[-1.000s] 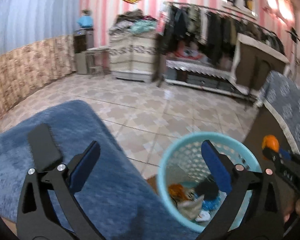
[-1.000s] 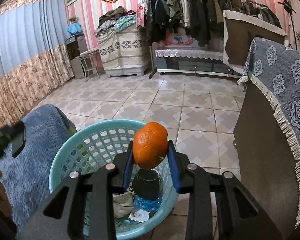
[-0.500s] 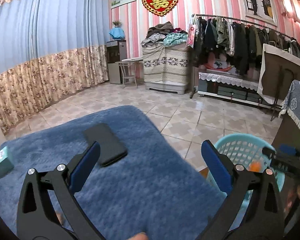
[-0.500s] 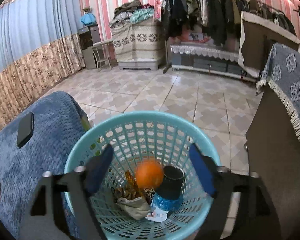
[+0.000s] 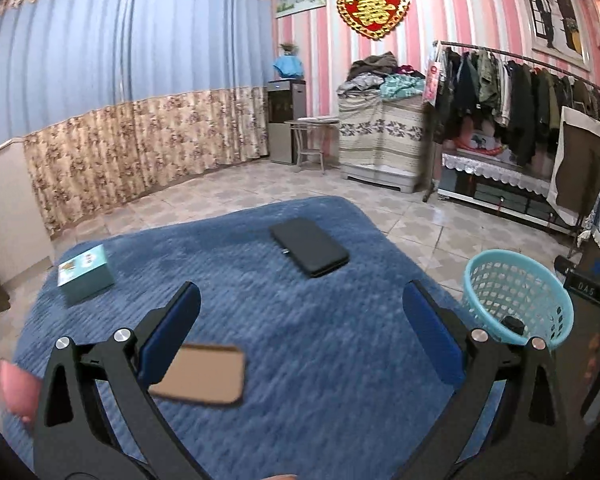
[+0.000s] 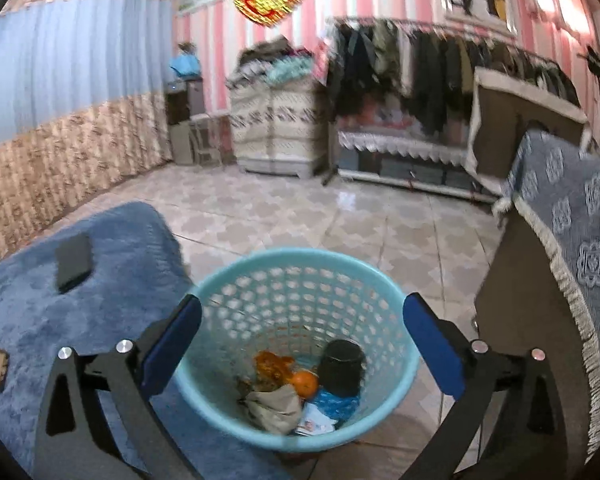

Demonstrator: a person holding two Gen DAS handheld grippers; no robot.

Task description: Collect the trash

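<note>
While the right tongs (image 6: 300, 344) hang spread wide and empty over the turquoise basket (image 6: 220, 412), an orange (image 6: 305, 384) lies inside among a black cup (image 6: 342, 366), crumpled paper (image 6: 274, 408), a blue wrapper (image 6: 336, 404) and orange peel (image 6: 272, 362). Basket stands on the tiled floor (image 6: 300, 216), just beside the blue blanket (image 5: 300, 320). Left tongs (image 5: 300, 328) also gape wide, holding nothing, above the blanket. On the blanket: black phone (image 5: 309, 246), teal box (image 5: 85, 274), brown card (image 5: 204, 374) near the left finger. Pink object (image 5: 16, 388) at the lower left edge, cannot tell what.
</note>
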